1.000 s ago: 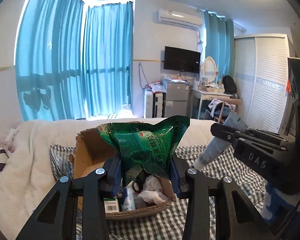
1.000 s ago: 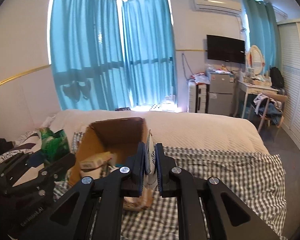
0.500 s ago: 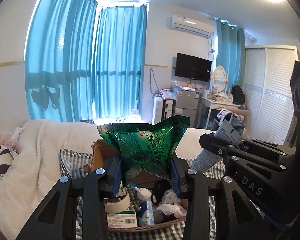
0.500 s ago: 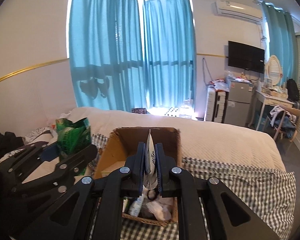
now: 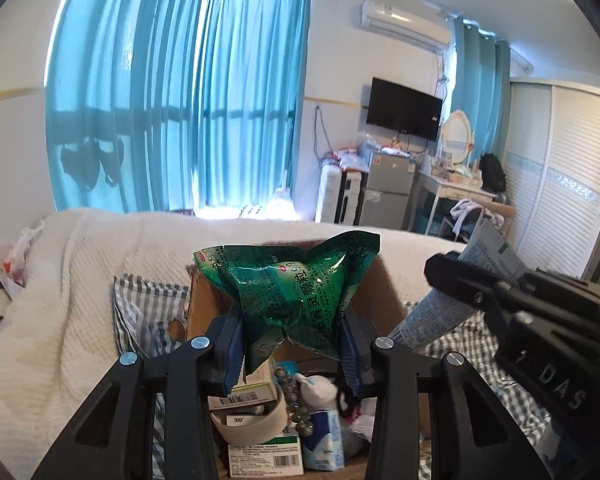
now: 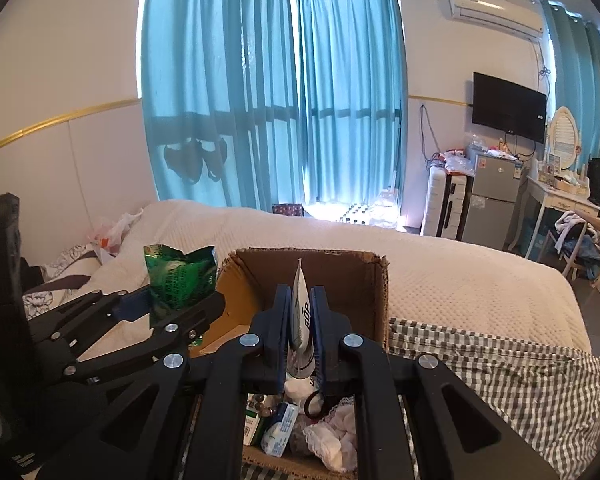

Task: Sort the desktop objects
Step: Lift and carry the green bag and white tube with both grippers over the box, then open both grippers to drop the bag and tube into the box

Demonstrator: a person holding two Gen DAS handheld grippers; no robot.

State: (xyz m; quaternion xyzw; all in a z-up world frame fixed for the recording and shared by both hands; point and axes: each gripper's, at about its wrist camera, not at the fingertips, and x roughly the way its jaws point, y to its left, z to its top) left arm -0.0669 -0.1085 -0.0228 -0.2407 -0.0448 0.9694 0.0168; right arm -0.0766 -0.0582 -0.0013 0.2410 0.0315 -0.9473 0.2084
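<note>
Left hand-held gripper (image 5: 292, 350) clamped on a crinkled green foil packet (image 5: 296, 292), held above an open cardboard box (image 6: 356, 280) on a bed (image 6: 460, 276). Right hand-held gripper (image 6: 302, 340) nearly closed, pinching a flattened white tube (image 6: 302, 316) upright over the same box. Inside the box: small medicine cartons (image 5: 266, 458), a tape roll (image 5: 252, 426), beads (image 5: 294, 400), tissue packs (image 5: 326, 438). Checked cloth (image 6: 500, 372) beneath the box.

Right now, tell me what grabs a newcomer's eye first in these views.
The crinkled green foil pouch clamped in the left gripper fills the middle of its view. Beside it, the right gripper pinches a flattened white tube. Both hang over an open cardboard box of clutter on the bed, before bright teal curtains.
</note>
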